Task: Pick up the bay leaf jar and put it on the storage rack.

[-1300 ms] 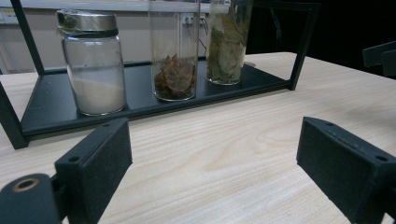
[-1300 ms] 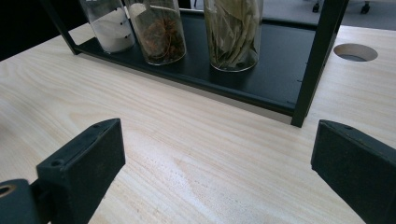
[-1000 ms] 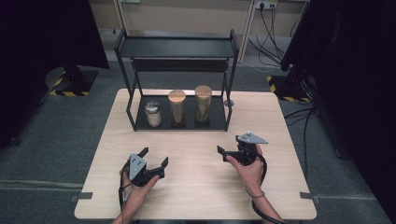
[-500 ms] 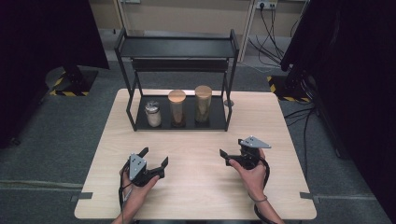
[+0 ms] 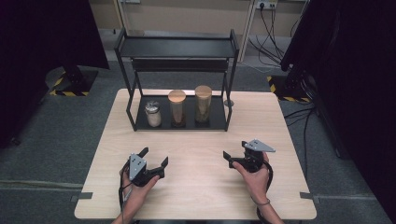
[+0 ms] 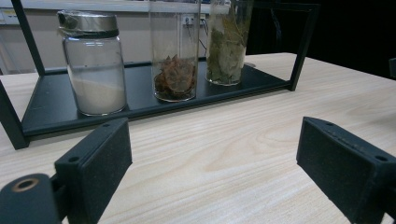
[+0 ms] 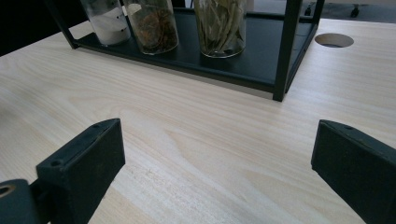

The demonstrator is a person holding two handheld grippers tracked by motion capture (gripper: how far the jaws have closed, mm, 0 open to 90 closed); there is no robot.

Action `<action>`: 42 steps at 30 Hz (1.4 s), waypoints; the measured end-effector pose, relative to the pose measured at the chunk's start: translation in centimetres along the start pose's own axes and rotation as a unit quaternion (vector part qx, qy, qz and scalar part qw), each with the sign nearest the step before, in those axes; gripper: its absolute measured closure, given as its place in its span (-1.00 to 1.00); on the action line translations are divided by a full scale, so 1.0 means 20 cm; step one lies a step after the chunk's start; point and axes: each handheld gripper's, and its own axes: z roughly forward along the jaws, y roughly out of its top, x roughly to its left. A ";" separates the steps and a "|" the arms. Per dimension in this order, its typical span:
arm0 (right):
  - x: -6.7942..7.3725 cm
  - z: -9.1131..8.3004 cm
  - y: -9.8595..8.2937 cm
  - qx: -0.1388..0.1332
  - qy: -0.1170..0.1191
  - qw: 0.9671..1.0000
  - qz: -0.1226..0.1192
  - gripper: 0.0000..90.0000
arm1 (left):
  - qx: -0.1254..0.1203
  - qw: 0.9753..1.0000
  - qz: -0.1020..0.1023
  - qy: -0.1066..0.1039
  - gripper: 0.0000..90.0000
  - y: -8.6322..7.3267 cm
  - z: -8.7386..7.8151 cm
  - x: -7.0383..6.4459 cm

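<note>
Left gripper was held low over the table, jaws spread wide, nothing between them and nothing touched. Right gripper was likewise wide and empty, near the table's right half, well apart from the left.

Bare tabletop lay between both grippers and the rack, giving free room forward. The rack stood at the table's far edge, its corner posts flanking the lower tray. A round hole sat in the tabletop just beside the rack's right post.

Three jars stood in a row on the tray. The short jar, metal-lidded, held white powder, about half full. The middle jar held brown dried pieces at its bottom. The tall jar held pale green leaves.
</note>
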 end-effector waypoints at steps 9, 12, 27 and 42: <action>-0.02 -0.03 -0.03 -0.002 -0.005 1.000 0.003 -0.93 | 0.000 1.000 0.000 0.000 -0.78 0.00 0.00 0.00; -0.03 -0.04 -0.04 -0.005 -0.008 1.000 0.005 -0.93 | 0.000 1.000 0.000 0.000 -0.78 0.00 0.00 0.00; -0.06 -0.09 -0.07 -0.014 -0.022 1.000 0.014 -0.93 | 0.001 1.000 -0.001 0.001 -0.78 0.00 0.00 0.00; -0.10 -0.11 -0.11 -0.017 -0.040 0.999 0.020 -0.93 | 0.001 1.000 -0.003 0.002 -0.78 0.00 0.00 0.00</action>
